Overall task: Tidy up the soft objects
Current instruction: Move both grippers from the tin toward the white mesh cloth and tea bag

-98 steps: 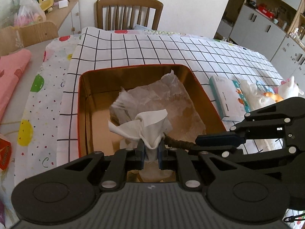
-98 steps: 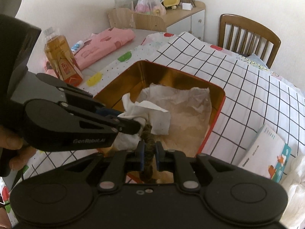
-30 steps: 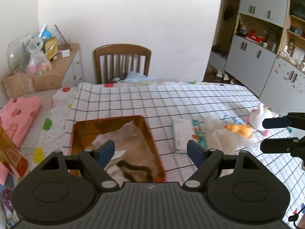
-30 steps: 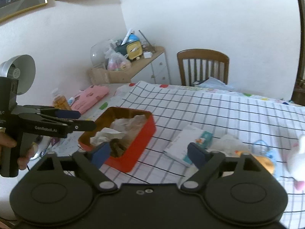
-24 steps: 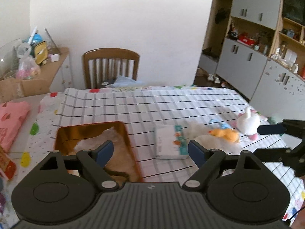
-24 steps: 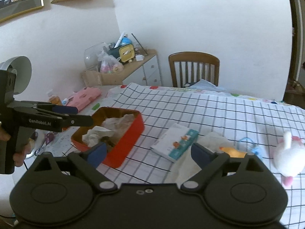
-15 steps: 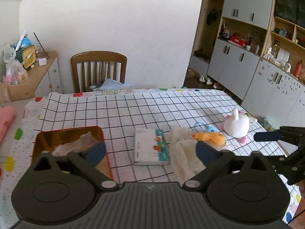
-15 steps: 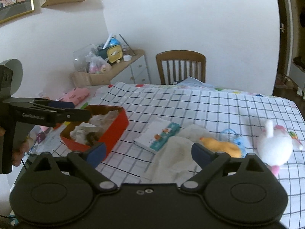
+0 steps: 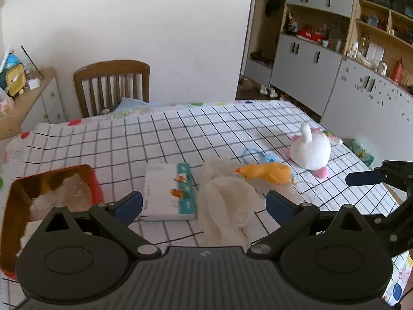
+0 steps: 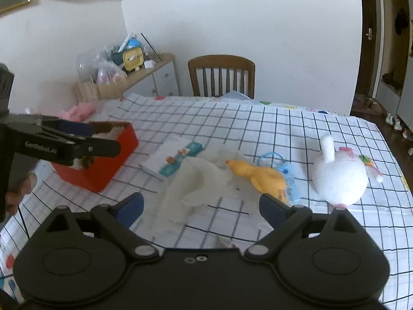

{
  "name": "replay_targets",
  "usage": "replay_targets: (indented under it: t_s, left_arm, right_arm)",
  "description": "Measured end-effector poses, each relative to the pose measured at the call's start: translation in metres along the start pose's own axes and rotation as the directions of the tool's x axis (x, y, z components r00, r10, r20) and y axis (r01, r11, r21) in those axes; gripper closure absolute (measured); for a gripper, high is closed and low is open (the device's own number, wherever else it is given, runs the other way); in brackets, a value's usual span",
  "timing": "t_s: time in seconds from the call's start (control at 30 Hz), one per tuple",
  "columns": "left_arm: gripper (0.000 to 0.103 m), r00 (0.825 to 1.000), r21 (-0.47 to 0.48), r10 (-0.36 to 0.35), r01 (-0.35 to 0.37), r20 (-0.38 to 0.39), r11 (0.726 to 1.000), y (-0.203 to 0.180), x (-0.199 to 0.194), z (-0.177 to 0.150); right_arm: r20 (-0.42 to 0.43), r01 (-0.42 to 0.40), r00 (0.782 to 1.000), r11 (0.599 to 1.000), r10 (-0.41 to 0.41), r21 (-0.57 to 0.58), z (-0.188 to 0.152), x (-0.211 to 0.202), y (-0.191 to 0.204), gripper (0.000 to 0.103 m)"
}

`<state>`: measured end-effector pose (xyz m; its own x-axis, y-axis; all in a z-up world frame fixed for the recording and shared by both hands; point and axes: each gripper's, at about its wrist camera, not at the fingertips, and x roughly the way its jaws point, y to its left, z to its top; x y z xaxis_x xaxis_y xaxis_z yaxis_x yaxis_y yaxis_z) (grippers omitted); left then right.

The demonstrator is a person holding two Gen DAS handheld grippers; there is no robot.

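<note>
Hovering above the checked-cloth surface (image 9: pixel 160 134), the left tool (image 9: pixel 204 205) is released, its blue-tipped jaws spread wide and holding nothing. The right tool (image 10: pixel 201 206) is likewise spread and empty. Below them, centre frame, lies a crumpled cream gauzy cloth (image 10: pixel 196 180), touching a white-and-teal tissue pack (image 9: pixel 169 192) on its left. Just right of the cloth lie a yellow plush duck (image 10: pixel 260 177) and a small blue looped trinket (image 10: pixel 281 166), then a white plush rabbit (image 10: pixel 339 178). At far left, the red metal tin (image 10: pixel 103 165) already holds crumpled paper and cloth. Judging by this, some items are stowed, while four soft pieces remain out.
</note>
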<state>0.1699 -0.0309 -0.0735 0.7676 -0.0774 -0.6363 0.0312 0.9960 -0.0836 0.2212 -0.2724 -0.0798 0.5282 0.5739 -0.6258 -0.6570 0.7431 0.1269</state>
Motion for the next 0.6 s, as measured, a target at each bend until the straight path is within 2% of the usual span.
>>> replay_targets:
  t_s: [0.27, 0.6]
  left_arm:
    - [0.001, 1.0, 0.016, -0.008, 0.008, -0.015, 1.0, -0.022, 0.036, -0.013]
    - [0.001, 0.997, 0.047, 0.018, -0.015, -0.079, 0.999, -0.042, 0.085, -0.027]
  right_arm:
    - [-0.078, -0.013, 0.997, 0.999, 0.01, -0.038, -0.023, 0.012, -0.008, 0.007]
    - [-0.165, -0.018, 0.986, 0.999, 0.011, -0.037, -0.043, 0.042, -0.015, 0.016]
